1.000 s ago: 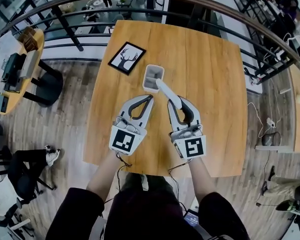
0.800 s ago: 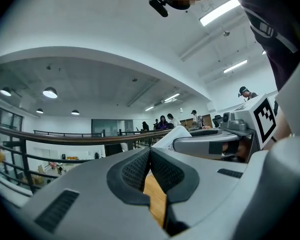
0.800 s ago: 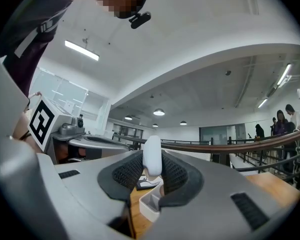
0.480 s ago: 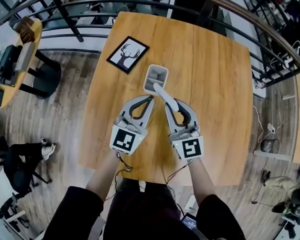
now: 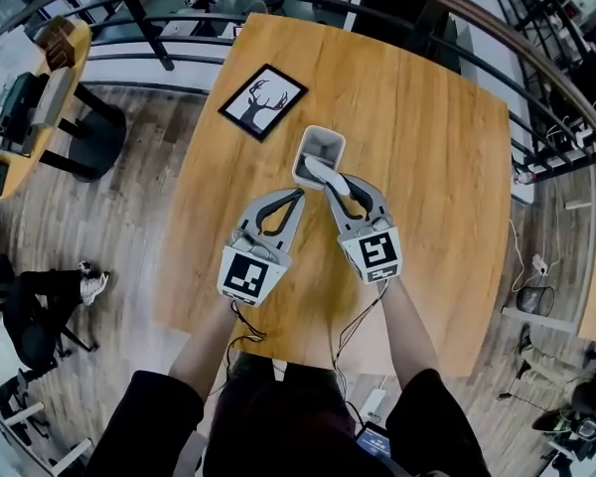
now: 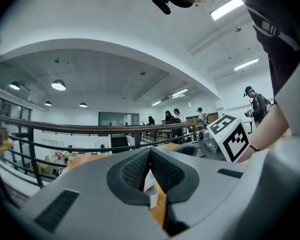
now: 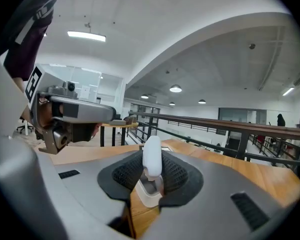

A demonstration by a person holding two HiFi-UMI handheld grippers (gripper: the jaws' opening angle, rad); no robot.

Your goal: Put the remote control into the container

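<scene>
Pic frame near container L; tabletop R side free.

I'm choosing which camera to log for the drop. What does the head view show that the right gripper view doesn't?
Only the head view: the marker cube on the right claw, and the container with its open top seen from above. Only the right gripper view: the pads clamped on the remote control, and ceiling lights. Both: the remote control at the container, the wooden table, and the left claw.

Open-plan office mezzanine, wooden table, metal railing, ceiling lights, people at distant desks
</scene>
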